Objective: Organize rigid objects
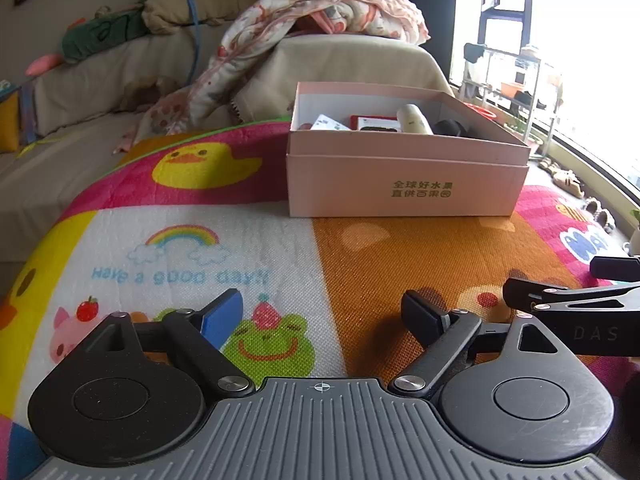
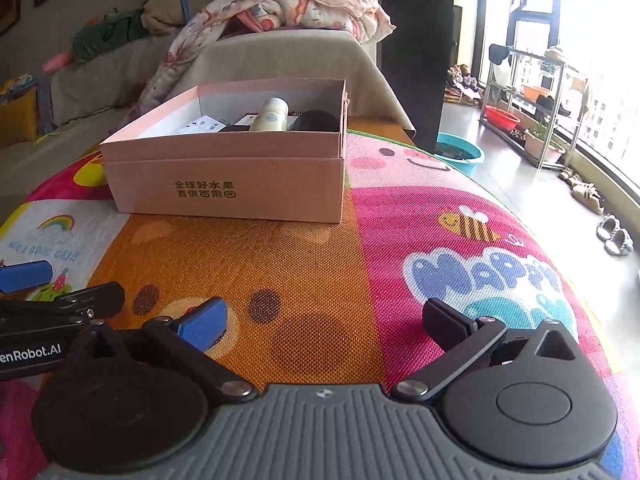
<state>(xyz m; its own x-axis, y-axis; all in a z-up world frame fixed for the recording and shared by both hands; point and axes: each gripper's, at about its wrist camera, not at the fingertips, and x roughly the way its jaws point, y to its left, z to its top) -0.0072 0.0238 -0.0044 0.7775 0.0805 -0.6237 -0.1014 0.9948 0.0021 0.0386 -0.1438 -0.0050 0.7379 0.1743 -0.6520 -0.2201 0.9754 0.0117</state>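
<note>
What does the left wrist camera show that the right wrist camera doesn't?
Only the left wrist view: the yellow duck printed on the mat, and a red card in the box. Only the right wrist view: a blue basin and a red basin on the floor. Both: the pink box, the cream bottle inside it, and both open, empty claws.
</note>
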